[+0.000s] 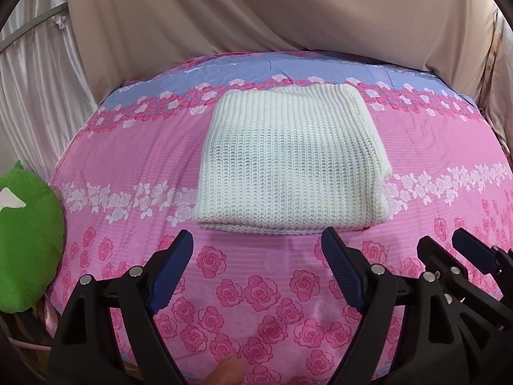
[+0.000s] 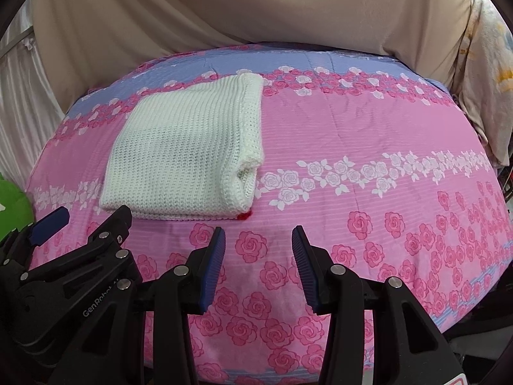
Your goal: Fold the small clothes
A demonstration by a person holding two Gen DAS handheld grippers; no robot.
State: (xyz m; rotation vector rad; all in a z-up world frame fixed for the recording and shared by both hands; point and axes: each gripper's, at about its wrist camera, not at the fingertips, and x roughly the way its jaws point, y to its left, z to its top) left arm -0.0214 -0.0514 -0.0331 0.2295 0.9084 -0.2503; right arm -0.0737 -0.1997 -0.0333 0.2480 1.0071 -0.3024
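A white knitted garment point(image 1: 288, 163) lies folded into a neat rectangle on the pink rose-patterned bedspread point(image 1: 263, 288). It also shows in the right wrist view point(image 2: 186, 150), where a bit of red peeks out at its near right corner. My left gripper point(image 1: 256, 243) is open and empty, just short of the garment's near edge. My right gripper point(image 2: 258, 240) is open and empty, to the right of the left one and near the garment's near right corner. Each gripper shows at the edge of the other's view.
A green plush cushion point(image 1: 22, 243) sits at the bed's left edge. Beige draped cloth point(image 1: 256, 9) hangs behind the bed, white curtain point(image 1: 35, 96) to the left. A floral pillow point(image 2: 487, 73) stands at the far right. The bedspread point(image 2: 384, 134) extends right of the garment.
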